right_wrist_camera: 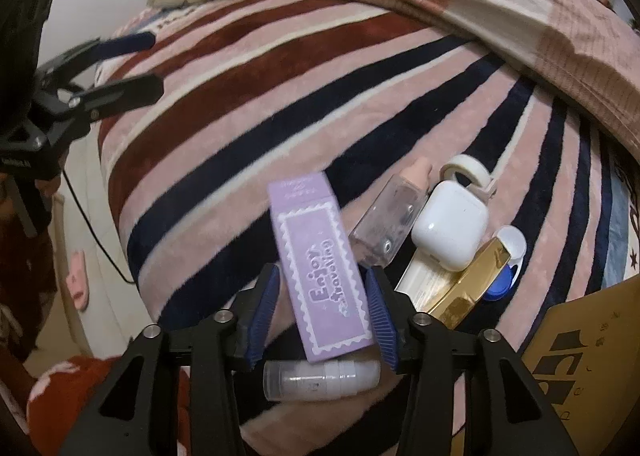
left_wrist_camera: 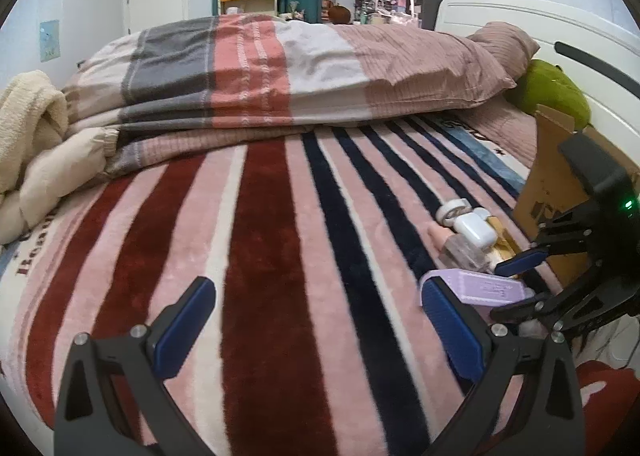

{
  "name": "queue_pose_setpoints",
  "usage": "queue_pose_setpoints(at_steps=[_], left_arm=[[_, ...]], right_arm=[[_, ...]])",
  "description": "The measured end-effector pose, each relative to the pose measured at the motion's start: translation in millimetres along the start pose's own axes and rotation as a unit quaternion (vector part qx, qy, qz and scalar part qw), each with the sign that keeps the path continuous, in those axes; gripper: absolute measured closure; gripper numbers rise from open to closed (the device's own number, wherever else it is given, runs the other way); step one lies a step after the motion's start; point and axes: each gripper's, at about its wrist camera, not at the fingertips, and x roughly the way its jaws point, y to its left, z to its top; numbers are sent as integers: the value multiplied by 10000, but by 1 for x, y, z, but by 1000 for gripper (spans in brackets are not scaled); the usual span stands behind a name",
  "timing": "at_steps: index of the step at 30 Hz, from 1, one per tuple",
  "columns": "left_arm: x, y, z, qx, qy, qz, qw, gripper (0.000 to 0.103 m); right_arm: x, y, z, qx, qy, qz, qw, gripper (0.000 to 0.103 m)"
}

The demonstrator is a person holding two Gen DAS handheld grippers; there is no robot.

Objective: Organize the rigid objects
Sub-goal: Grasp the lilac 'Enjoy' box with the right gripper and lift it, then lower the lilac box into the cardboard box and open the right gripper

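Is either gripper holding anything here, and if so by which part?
The right gripper has the purple box between its pads at the box's near end, across its long sides; whether the pads press it cannot be told. The left gripper holds nothing.

The right tongs (right_wrist_camera: 322,310) straddle a lilac box (right_wrist_camera: 316,268) printed "Enjoy traveling", one blue pad on each side; whether the pads press on it cannot be told. Just nearer lies a clear tube (right_wrist_camera: 320,378) on the striped blanket (right_wrist_camera: 240,128). To the right cluster a clear bottle (right_wrist_camera: 386,222), a white earbud case (right_wrist_camera: 450,230), a tape roll (right_wrist_camera: 466,170) and a gold box (right_wrist_camera: 468,288). A cardboard box (right_wrist_camera: 588,356) stands at the near right. The left tongs (right_wrist_camera: 150,62) hang at the far left.
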Motion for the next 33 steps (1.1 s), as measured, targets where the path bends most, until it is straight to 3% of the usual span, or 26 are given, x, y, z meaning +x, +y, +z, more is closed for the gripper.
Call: queue_pose_setpoints(at_steps=[2, 4, 6, 15, 17, 19, 23, 25, 33], left_arm=[[0, -1, 1, -35, 30, -181, 9998, 1], [-1, -3, 2, -77, 16, -453, 9989, 1], [-3, -5, 6, -131, 3, -789, 9968, 1], [-6, -32, 50, -245, -48, -2046, 9785, 1], [-10, -41, 67, -184, -115, -2256, 9740, 8], [-10, -51, 85, -206, -96, -2638, 9643, 12], [-5, -81, 122, -157, -9, -3125, 9498, 31], [-3, -101, 141, -44, 2, -3257, 9455, 32], [19, -187, 186, 386, 396, -3731, 9261, 56]], right_arm=[[3, -1, -1, 32, 47, -38, 10000, 56], [5, 0, -2, 5, 52, -89, 9999, 67], [2, 2, -1, 6, 5, -109, 9999, 70], [-77, 12, 15, 147, -1293, -60, 9915, 70], [-95, 11, 15, 218, -1532, -75, 9879, 70], [-117, 6, 14, 331, -1802, -90, 9830, 70], [-151, -6, 10, 489, -2169, -319, 9744, 70], [-167, -17, 3, 628, -2313, -363, 9702, 70], [-216, -71, -43, 1404, -2640, -644, 9521, 70]])
